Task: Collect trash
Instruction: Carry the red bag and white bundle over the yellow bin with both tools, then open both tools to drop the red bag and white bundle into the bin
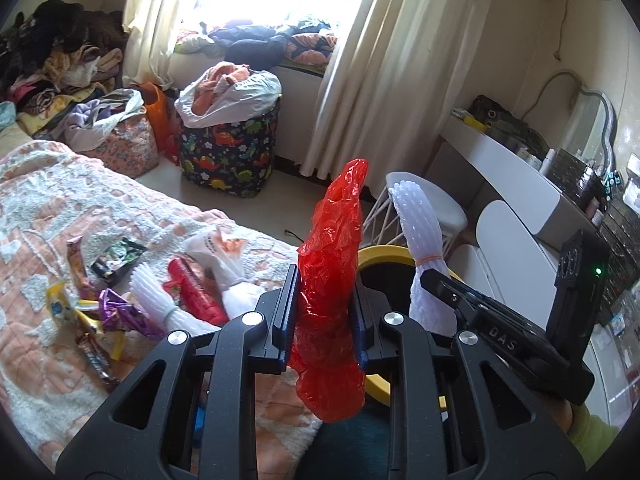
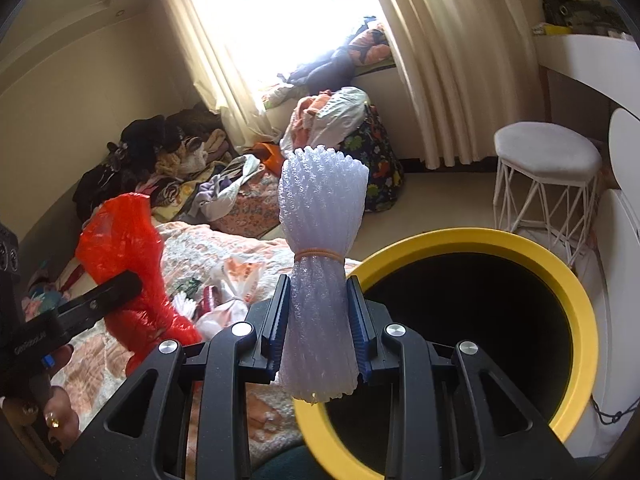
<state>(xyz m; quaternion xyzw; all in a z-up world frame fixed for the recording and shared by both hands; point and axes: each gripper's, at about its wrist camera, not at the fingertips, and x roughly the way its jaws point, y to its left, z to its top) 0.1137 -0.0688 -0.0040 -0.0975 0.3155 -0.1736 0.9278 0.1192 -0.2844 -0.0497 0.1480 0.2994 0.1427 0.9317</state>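
My left gripper (image 1: 325, 312) is shut on a crumpled red plastic bag (image 1: 334, 280), held upright beside the bed. My right gripper (image 2: 320, 324) is shut on a white foam net bundle (image 2: 322, 240) tied with an orange rubber band, held at the left rim of a yellow-rimmed black trash bin (image 2: 560, 272). The bin also shows in the left wrist view (image 1: 380, 254), behind the red bag. The foam bundle (image 1: 420, 224) and the right gripper (image 1: 444, 292) show there too. The red bag (image 2: 128, 248) shows at left in the right wrist view. More trash lies on the bed: snack wrappers (image 1: 86, 308), a red packet (image 1: 192, 292), a white bag (image 1: 224, 252).
The bed has an orange and white blanket (image 1: 60, 208). A dinosaur-print hamper (image 1: 228, 148) and piles of clothes (image 1: 60, 80) stand by the window. A white stool (image 2: 548, 168) and a white dressing table (image 1: 520, 176) are at right.
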